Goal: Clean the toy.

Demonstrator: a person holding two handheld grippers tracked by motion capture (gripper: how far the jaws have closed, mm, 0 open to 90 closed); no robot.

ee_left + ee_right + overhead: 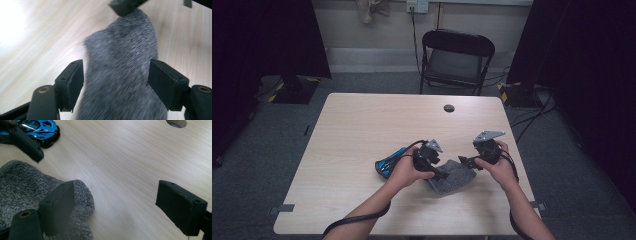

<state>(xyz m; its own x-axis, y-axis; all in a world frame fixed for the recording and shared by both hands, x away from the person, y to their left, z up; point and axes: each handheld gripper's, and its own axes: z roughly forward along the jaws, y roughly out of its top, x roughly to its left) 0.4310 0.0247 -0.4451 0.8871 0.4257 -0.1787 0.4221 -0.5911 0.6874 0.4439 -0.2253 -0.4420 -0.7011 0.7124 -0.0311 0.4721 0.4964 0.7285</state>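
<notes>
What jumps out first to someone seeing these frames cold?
Probably the grey fuzzy cloth lying near the front edge of the table, with both hand-held tongs closing in on it. The left tongs stand open astride the cloth, and the right tongs are open at its edge. Next, the shiny blue toy car just left of the cloth stands out against the pale wood.

A recording studio or lab is suggested by black curtains (267, 35), taped stand bases (292, 90) (yellow-black tape) and floor cables (532, 117).
</notes>
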